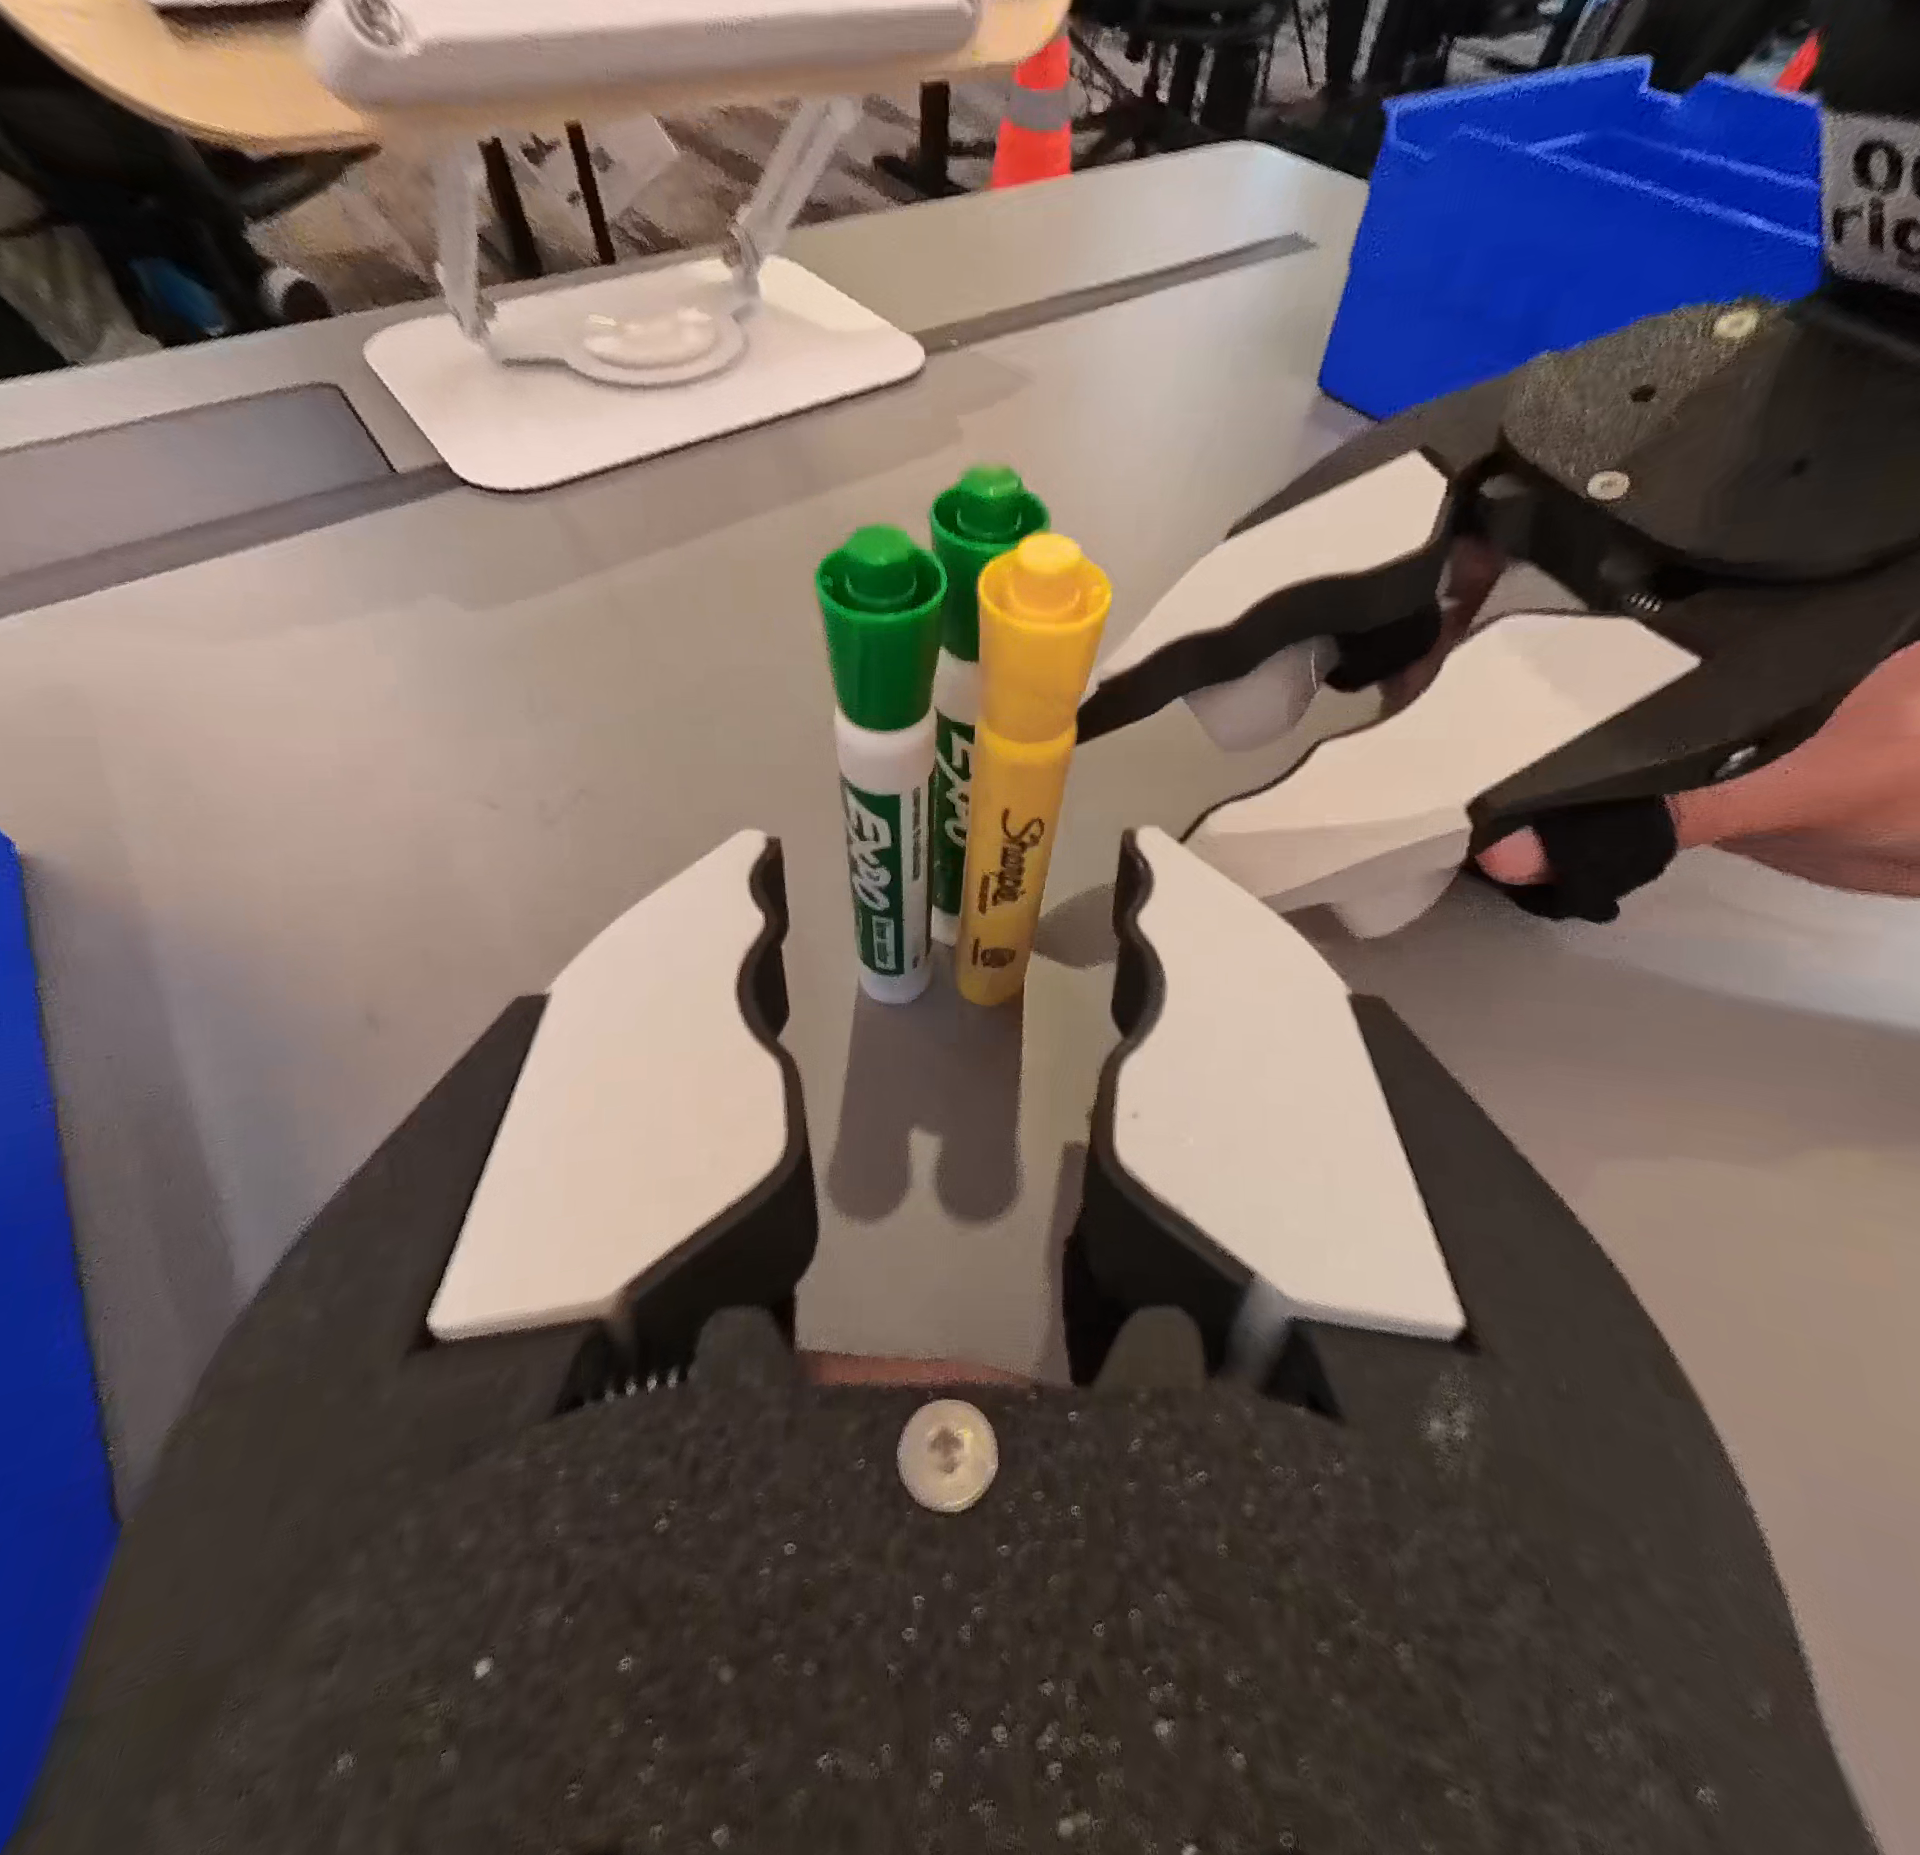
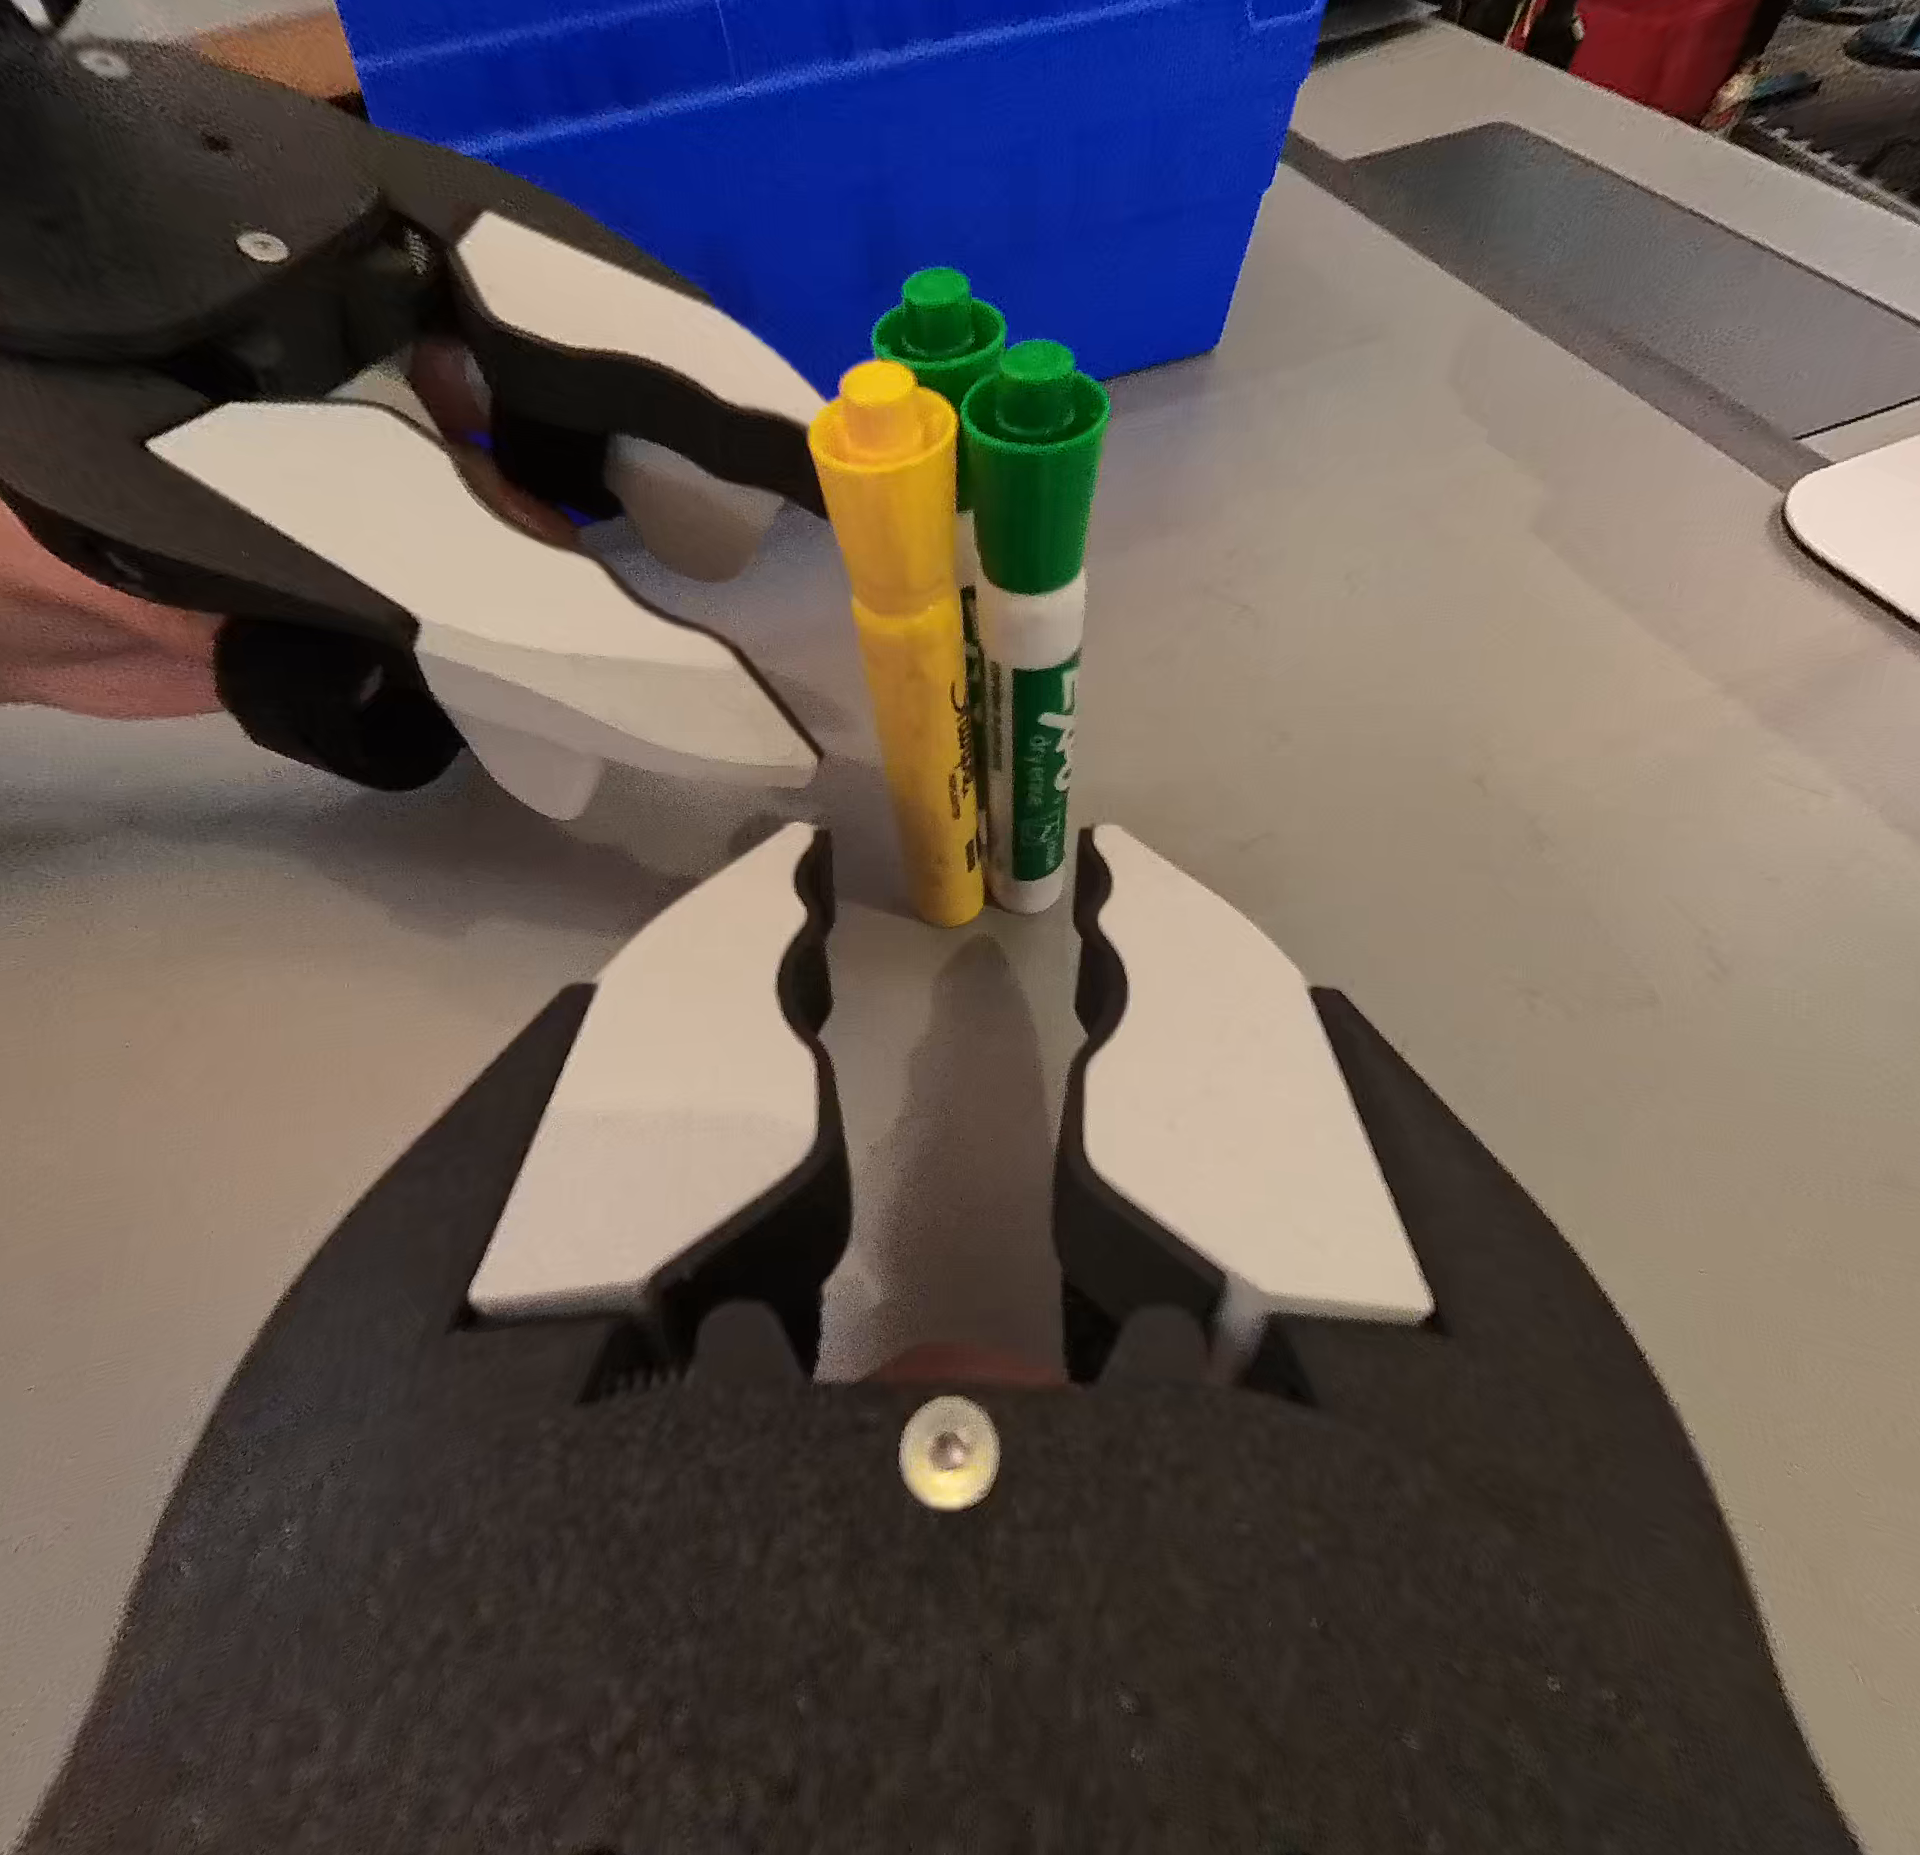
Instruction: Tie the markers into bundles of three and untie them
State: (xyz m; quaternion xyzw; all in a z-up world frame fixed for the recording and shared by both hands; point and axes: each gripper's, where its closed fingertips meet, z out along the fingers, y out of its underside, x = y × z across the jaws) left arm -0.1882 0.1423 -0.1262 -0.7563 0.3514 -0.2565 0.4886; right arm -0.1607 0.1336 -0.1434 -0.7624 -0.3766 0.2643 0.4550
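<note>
Three markers stand upright on the grey table [image 1: 416, 870], caps up, pressed together in a tight cluster: two green markers [image 1: 883, 756] and one yellow marker [image 1: 1023, 766]. No band, tie or string shows around them in either view. None lies on the table within sight either.

Left gripper [image 1: 951, 901]: fingers apart at a middling gap, nothing between them. The cluster stands just ahead of the fingertips, roughly centred on the gap, not touched.

Right gripper [image 2: 951, 886]: same posture, fingers parted, empty. The cluster's base sits just beyond its fingertips, yellow toward its left finger, the nearer green toward its right. In the left wrist view this gripper comes in from the side, its upper finger tip very near or touching the yellow cap; contact cannot be confirmed.

A blue bin [image 2: 831, 143] stands behind the markers, past the right gripper's fingertips. A second blue bin [image 1: 1558, 236] stands off beyond the left gripper's right finger. A clear stand on a white pad [image 1: 644, 371] sits farther ahead of the left fingers.

Progress, as judged: markers are grouped in a three, standing free, unbound. Either the tying has not begun or the bundle has already been undone; the pictures do not settle which. If tying is ahead, a tie must be found first, and the standing trio looks easy to topple.
</note>
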